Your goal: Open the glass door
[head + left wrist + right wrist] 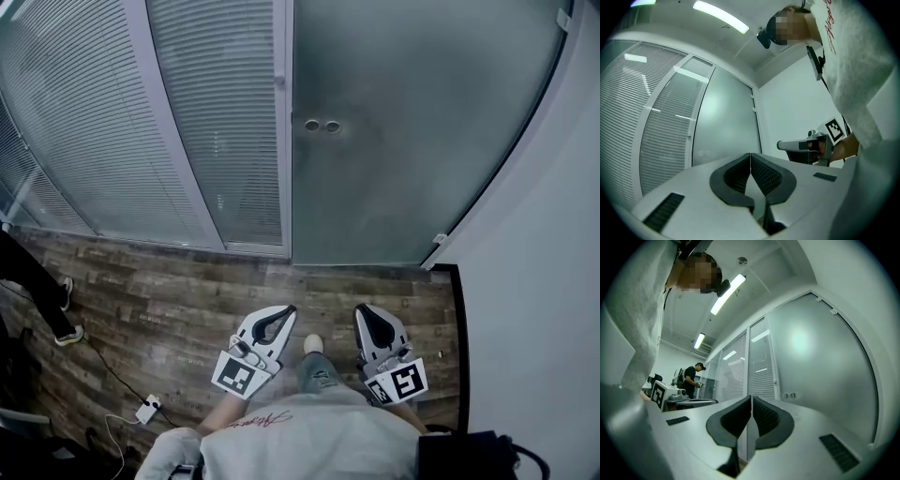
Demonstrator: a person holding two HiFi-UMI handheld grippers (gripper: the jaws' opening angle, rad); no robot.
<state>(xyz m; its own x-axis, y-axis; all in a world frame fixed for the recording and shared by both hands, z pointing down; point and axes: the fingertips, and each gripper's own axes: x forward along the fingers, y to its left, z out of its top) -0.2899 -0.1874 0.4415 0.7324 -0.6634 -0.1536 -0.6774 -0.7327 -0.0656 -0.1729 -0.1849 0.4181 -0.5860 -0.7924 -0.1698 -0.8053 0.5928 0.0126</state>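
The frosted glass door stands closed ahead of me, with two small round fittings near its left edge. My left gripper and right gripper are held low side by side, well short of the door, both pointing at it. Both are shut, pads together with nothing between them. In the left gripper view the shut jaw tips face the door, and the right gripper shows beside them. In the right gripper view the shut tips sit left of the fittings.
Glass partitions with blinds run to the door's left. A white wall closes the right side. The floor is wooden planks, with a cable and white adapter at lower left. Another person stands off to the left.
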